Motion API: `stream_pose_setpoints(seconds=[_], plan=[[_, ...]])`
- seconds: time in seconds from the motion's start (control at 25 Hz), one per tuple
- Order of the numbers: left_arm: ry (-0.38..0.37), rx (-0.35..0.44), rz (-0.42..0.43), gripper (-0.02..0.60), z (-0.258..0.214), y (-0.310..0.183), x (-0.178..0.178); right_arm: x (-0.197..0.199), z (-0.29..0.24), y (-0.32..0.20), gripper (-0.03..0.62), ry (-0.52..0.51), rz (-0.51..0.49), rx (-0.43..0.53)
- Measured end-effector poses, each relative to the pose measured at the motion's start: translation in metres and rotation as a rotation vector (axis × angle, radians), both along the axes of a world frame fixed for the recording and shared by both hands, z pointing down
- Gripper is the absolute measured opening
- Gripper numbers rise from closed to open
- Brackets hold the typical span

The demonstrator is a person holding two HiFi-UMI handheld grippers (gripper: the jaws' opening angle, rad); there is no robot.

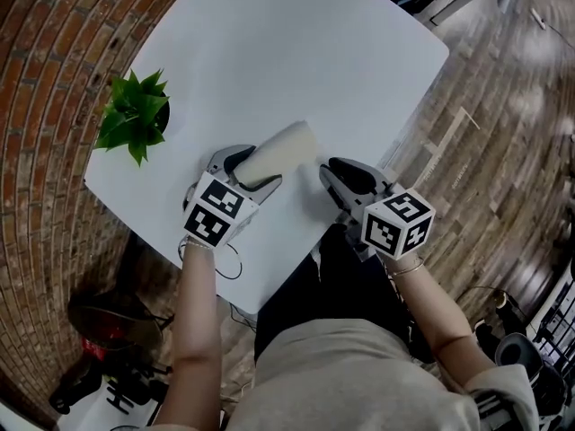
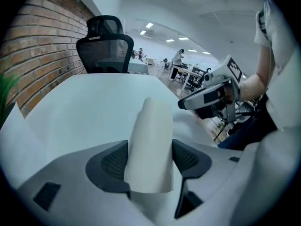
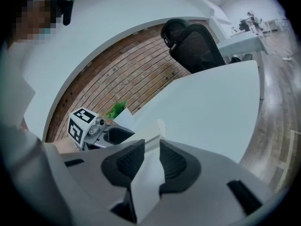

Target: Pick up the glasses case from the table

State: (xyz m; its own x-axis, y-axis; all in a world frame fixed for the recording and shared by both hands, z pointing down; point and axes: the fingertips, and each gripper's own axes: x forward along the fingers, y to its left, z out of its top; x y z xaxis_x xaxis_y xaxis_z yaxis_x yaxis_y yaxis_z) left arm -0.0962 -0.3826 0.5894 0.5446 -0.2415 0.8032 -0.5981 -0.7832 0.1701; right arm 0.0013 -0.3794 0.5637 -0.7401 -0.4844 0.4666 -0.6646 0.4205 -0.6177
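The glasses case (image 1: 280,153) is pinched at one end by the left gripper's (image 1: 254,171) fingers near the worktop's (image 1: 314,52) front edge, the right gripper's (image 1: 331,173) fingers are narrowly spread alongside, and a steady lift is likely called for next.

Table (image 1: 269,52) plain white. Case (image 1: 280,153) plain cream. Left gripper (image 1: 247,171) and right gripper (image 1: 337,171): light grey shells, black cross-hatched pads (image 2: 112,162). Cubes (image 1: 216,210) white with black square markers. Plant (image 1: 135,115) bright green, upper left of head view. Wall (image 2: 33,55) red-brown brick, pale mortar lines. Chair (image 2: 104,46) black mesh. Floor (image 1: 503,106) brown wood planks, right edge. Trousers (image 1: 305,294) black, top (image 1: 359,375) beige, bottom centre.
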Motion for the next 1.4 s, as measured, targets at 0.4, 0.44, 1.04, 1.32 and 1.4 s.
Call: stream_pose_setpoints(seconds=[0.4, 0.44, 1.04, 1.32, 1.4], plan=[[0.199, 0.065, -0.097, 0.293, -0.035, 0.022, 0.019, -0.012, -0.024, -0.013, 0.286, -0.364, 0.124, -0.16], [0.219, 0.08, -0.097, 0.293, -0.04, 0.024, 0.021, -0.015, -0.028, -0.013, 0.291, -0.397, 0.126, -0.169], [0.316, 0.273, -0.057, 0.287, -0.094, 0.071, 0.021, -0.044, -0.084, 0.028, 0.143, -0.532, 0.041, -0.091], [0.29, 0.297, -0.027, 0.287, -0.111, 0.106, 0.012, -0.055, -0.107, 0.065, 0.141, -0.508, 0.038, -0.022], [0.277, 0.309, -0.022, 0.288, -0.117, 0.117, 0.01, -0.056, -0.114, 0.073, 0.14, -0.476, 0.034, 0.015]])
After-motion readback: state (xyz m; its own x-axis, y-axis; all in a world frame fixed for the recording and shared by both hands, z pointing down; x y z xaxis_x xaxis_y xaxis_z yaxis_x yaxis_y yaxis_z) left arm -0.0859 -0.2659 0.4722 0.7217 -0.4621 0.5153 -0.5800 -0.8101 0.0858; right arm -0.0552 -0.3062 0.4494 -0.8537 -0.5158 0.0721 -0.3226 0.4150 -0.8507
